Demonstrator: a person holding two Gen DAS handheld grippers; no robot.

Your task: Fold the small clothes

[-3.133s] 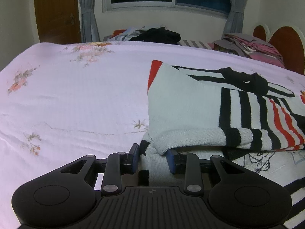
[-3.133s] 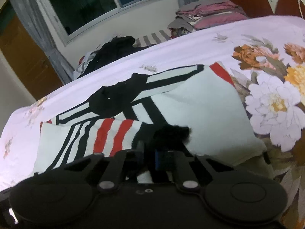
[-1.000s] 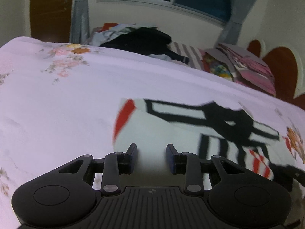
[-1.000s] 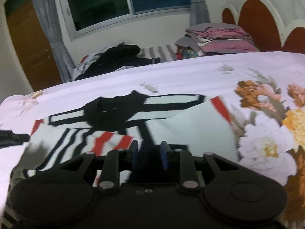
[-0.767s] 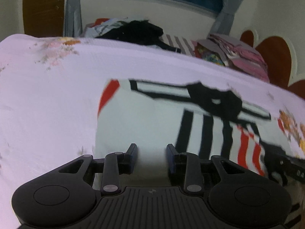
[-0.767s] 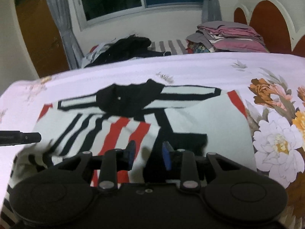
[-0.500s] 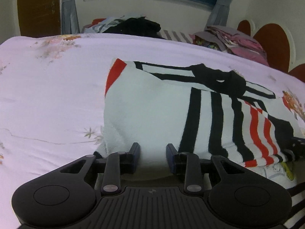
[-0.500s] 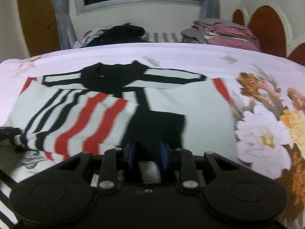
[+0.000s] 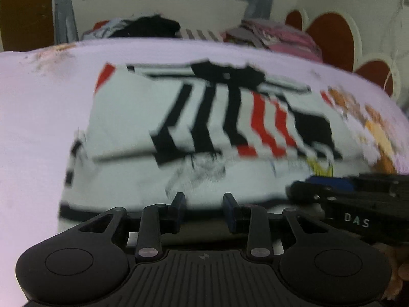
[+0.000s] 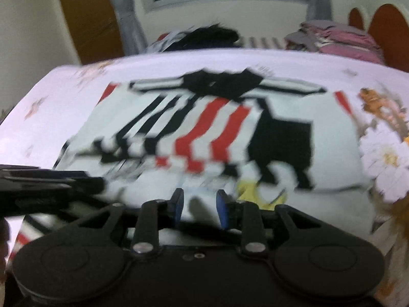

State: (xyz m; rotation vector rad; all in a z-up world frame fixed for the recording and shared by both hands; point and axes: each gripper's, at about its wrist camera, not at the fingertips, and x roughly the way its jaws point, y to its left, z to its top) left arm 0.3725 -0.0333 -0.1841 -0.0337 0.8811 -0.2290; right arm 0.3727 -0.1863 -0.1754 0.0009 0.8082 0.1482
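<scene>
- Left wrist view: the left gripper [image 9: 204, 206] hangs over the near hem of the sweater [image 9: 122, 125], its fingers [image 9: 178, 204] set moderately apart with nothing between them. Three seconds back they pinched a fold of this knit; that fold now lies released.
- The sweater lies in the middle of the bed [image 9: 33, 117], folded over on itself: the striped upper layer sits on the white body, whose printed front shows below the fold edge.
- Half a second ago both cameras were low at the fabric; now they sit higher and farther back, and the frames are smeared by motion. That suggests both sleeves are in and the next fold, likely hem to collar, is due.
- The knit looks thick and soft, off-white with black and red bars and a black collar; the bed sheet is smooth, pale lilac, with printed flowers.
- Right wrist view: the right gripper [image 10: 199, 206] hovers above the lower front of the same sweater, its fingers [image 10: 222, 204] likewise parted and empty, the black sleeve cuff lying ahead.
- Far right, folded clothes [image 10: 340, 39] are stacked by the rounded headboard [image 10: 388, 25]; a loose clothes heap [image 10: 204, 37] lies beneath the window.
</scene>
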